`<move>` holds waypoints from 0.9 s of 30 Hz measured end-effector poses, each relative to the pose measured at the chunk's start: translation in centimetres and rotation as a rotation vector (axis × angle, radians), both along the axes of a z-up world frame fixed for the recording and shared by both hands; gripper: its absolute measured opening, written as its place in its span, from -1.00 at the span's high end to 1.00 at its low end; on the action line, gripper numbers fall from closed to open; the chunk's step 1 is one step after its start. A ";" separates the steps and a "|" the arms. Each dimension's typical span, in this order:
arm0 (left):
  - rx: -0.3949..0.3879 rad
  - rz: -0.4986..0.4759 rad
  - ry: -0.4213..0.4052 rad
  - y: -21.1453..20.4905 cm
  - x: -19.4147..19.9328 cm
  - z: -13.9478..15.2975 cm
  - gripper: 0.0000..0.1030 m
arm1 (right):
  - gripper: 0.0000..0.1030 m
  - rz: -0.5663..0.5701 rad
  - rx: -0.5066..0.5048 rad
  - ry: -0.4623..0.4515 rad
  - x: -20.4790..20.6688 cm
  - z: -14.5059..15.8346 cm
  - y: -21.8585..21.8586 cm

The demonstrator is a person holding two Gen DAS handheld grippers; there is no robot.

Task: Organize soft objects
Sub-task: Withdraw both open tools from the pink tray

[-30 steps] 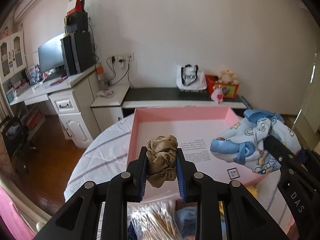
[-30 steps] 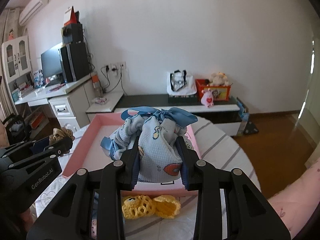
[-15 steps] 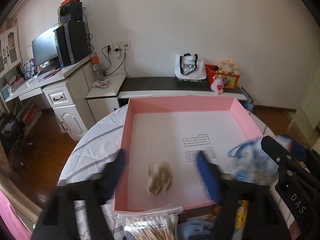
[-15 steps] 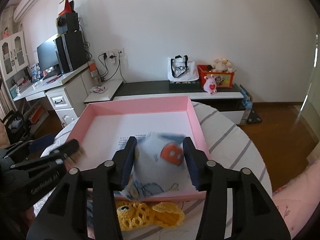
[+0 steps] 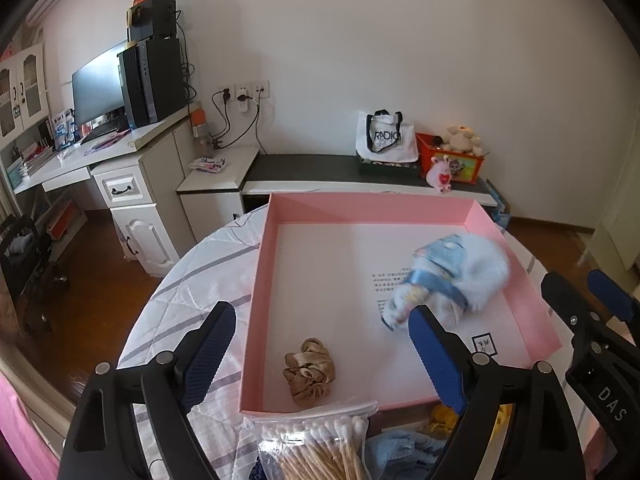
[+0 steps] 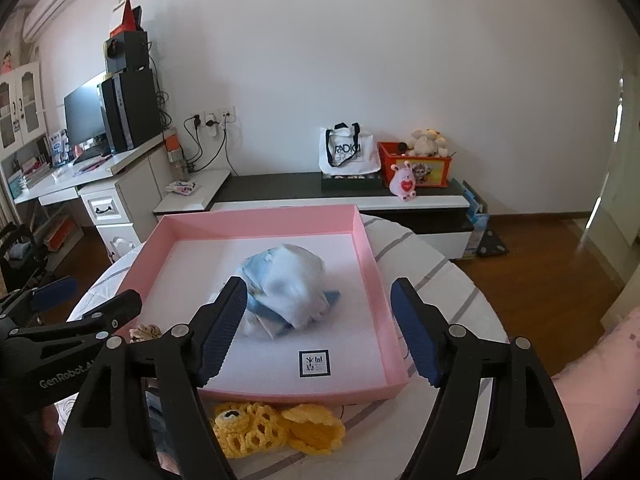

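A shallow pink box [image 5: 256, 280] [image 6: 368, 248] lies on the round quilted table. A tan satin scrunchie [image 5: 309, 372] [image 6: 145, 332] rests inside it near the front left corner. A pale blue printed cloth bundle [image 5: 452, 280] [image 6: 286, 288], blurred with motion, lies on the box floor toward the right. My left gripper [image 5: 322, 356] hangs over the box's front left edge, its jaws opening, with nothing pressed between them. My right gripper [image 6: 318, 328] stands over the box's front right, jaws opening, the bundle just beyond the fingertips and untouched.
A bag of cotton swabs [image 5: 320, 448] and a blue cloth [image 5: 404, 452] lie in front of the box. A yellow crocheted toy [image 6: 276, 428] sits by the box's front edge. A desk with a monitor [image 5: 100, 92] stands at the left, a low bench [image 6: 340, 196] behind the table.
Both grippers held their items a second ago. The left let go of the scrunchie and the right let go of the blue bundle; both now lie in the pink box, and the jaws stand wide.
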State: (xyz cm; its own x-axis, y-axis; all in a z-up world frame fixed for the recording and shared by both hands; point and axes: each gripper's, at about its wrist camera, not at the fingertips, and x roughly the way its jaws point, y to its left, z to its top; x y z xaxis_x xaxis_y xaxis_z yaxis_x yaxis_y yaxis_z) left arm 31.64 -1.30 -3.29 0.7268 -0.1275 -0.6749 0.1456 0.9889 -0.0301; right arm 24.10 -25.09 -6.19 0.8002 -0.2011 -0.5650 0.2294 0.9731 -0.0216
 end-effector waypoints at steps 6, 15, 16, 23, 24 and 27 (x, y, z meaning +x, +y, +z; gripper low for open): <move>0.001 0.001 -0.004 0.3 -1.1 0.2 -0.66 | -0.44 0.000 -0.005 -0.004 -0.7 0.4 0.2; -0.005 0.012 -0.021 1.1 -4.4 0.9 -0.66 | -0.73 -0.010 -0.028 -0.018 -2.9 1.1 1.0; -0.007 0.014 -0.026 1.2 -5.0 1.1 -0.67 | -0.77 -0.011 -0.030 -0.019 -3.2 1.1 1.1; -0.019 0.022 -0.063 2.3 -9.4 1.9 -0.80 | -0.93 -0.019 -0.047 -0.031 -5.9 1.8 1.7; -0.021 0.022 -0.072 2.4 -10.3 2.1 -0.83 | -0.94 -0.020 -0.050 -0.035 -6.3 2.0 1.8; -0.021 0.022 -0.090 2.6 -12.4 2.4 -0.89 | -1.00 -0.022 -0.059 -0.046 -7.8 2.3 2.2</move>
